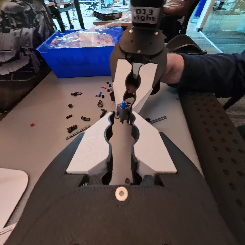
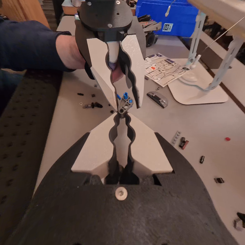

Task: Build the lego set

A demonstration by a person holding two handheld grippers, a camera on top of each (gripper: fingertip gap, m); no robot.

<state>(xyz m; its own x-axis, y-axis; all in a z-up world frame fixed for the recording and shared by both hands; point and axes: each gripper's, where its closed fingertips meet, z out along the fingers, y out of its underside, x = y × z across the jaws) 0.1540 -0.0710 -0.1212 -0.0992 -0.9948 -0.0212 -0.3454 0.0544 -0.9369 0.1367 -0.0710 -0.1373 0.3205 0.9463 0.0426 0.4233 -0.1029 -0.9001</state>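
A small grey lego beam with blue pins (image 1: 122, 110) hangs in the air above the table. My right gripper (image 2: 122, 114) is shut on its lower end. In the left wrist view the right gripper (image 1: 126, 104) comes down from the top with the beam at its tips. My left gripper (image 1: 122, 114) is open, its fingertips on either side of the beam. In the right wrist view the left gripper (image 2: 126, 107) reaches in from above, its jaws apart around the beam (image 2: 124, 104). One finger (image 2: 114, 100) is close to the beam's side.
Loose black lego pieces (image 1: 76, 93), a grey studded strip (image 1: 78, 132) and a red stud (image 1: 32, 124) lie on the grey table. A blue bin (image 1: 79, 59) with bags stands behind. A printed sheet (image 2: 161, 69), a white stand base (image 2: 198, 95) and a black perforated board (image 2: 19, 119) flank the area. Less than 4 cm separates the two grippers' tips. From either gripper's tips it is about 25 cm to the red stud (image 1: 32, 124). My right wrist view (image 2: 228, 139) looks at it from another angle.
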